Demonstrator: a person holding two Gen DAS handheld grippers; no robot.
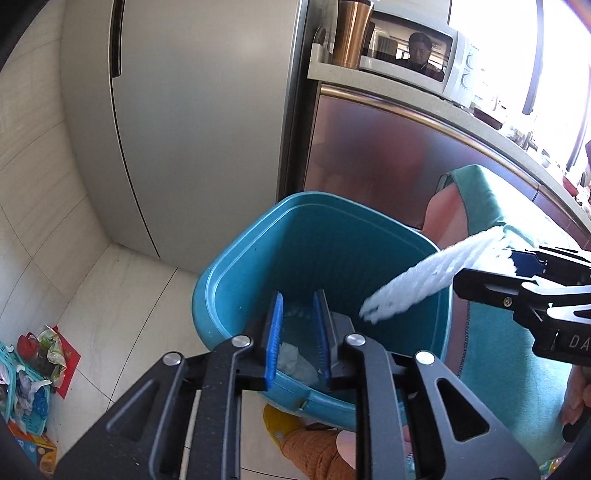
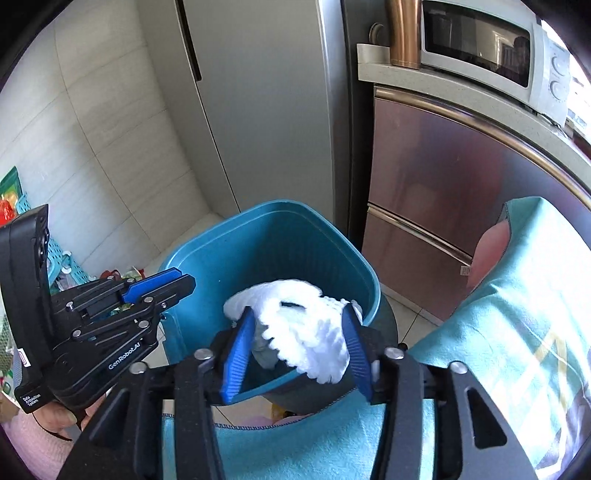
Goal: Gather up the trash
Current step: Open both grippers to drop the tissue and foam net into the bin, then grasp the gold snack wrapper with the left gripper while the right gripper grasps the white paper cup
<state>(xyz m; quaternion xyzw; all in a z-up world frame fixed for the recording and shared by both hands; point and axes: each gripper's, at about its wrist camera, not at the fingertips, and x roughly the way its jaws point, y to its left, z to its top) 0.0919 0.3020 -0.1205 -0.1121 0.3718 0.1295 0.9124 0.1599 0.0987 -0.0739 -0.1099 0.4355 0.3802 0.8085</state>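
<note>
A teal trash bin (image 1: 236, 266) stands on the tiled floor in front of the fridge, with crumpled pale paper (image 1: 295, 360) at its bottom. My left gripper (image 1: 299, 295) hangs over the bin's near rim, jaws a little apart and nothing between them. My right gripper (image 2: 299, 325) is over the same bin (image 2: 192, 251), its jaws wide. A white foam net wrapper (image 2: 306, 332) lies loosely between the blue pads (image 2: 238, 358), above the bin's mouth. In the left wrist view the wrapper (image 1: 413, 284) reaches from the right gripper (image 1: 491, 266) down into the bin.
A grey fridge (image 1: 192, 129) stands behind the bin, with a brown cabinet (image 2: 443, 192) to its right carrying a microwave (image 2: 480, 44) and a copper tumbler (image 1: 351, 33). A teal cloth (image 2: 517, 314) lies at the right. A basket of clutter (image 1: 26, 384) sits on the floor at the left.
</note>
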